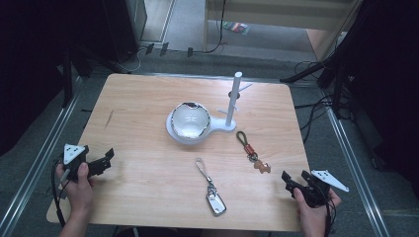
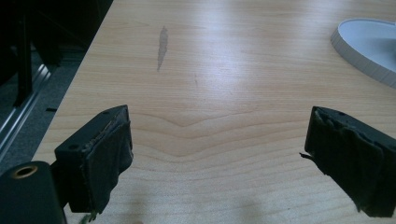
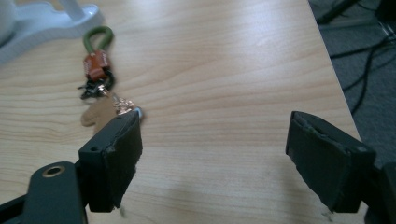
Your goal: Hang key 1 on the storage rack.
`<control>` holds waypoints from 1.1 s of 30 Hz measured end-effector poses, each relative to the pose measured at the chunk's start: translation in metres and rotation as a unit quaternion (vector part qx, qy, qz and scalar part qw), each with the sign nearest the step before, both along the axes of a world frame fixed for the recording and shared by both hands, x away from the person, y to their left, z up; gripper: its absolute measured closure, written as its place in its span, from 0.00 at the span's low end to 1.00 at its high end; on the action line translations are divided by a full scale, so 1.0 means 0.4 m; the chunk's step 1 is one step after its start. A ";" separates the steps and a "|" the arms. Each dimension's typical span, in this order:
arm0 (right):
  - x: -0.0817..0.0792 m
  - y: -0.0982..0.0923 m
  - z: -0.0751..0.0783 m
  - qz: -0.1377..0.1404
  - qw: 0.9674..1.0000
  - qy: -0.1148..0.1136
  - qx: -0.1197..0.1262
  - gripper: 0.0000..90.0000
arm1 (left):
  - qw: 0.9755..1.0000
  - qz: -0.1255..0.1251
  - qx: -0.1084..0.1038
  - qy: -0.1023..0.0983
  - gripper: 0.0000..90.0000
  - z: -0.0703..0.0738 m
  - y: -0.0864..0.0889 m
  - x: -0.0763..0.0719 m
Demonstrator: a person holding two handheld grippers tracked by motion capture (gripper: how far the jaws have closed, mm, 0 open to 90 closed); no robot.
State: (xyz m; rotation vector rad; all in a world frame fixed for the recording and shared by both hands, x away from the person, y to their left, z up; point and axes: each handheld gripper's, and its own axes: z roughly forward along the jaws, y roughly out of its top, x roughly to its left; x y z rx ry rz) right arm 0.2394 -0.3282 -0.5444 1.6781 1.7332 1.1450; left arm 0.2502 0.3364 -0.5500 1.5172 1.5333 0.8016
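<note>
A white stand with an upright post and a round dish base holds a shiny bowl at the table's middle. To its right lies a keychain with a green loop and a brown charm, also in the right gripper view. A silver key fob on a strap lies near the front. My left gripper rests open at the front left over bare wood. At the front right, my right gripper stands open with nothing between its pads.
The wooden table has bare room between the two hands. The white base's rim shows at the far right of the left gripper view. Cables and dark stands lie on the floor past the table's right edge.
</note>
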 end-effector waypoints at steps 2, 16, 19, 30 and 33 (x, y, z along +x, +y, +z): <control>0.009 0.007 0.006 0.000 1.000 0.017 -0.012 0.24 | 1.000 0.000 0.003 0.000 0.09 0.000 -0.002 0.000; 0.068 0.054 0.071 0.070 0.985 0.118 -0.104 0.26 | 1.000 -0.001 0.009 0.000 0.09 0.000 -0.006 -0.003; 0.086 0.064 0.085 0.079 0.978 0.148 -0.122 0.26 | 1.000 -0.001 0.006 0.000 0.09 0.000 -0.006 -0.002; 0.144 0.083 0.109 0.114 0.952 0.236 -0.159 0.22 | 1.000 -0.009 0.011 0.009 0.09 0.000 -0.007 0.003; 0.156 0.089 0.118 0.121 0.946 0.248 -0.168 0.22 | 1.000 -0.009 0.011 0.009 0.09 0.000 -0.008 0.004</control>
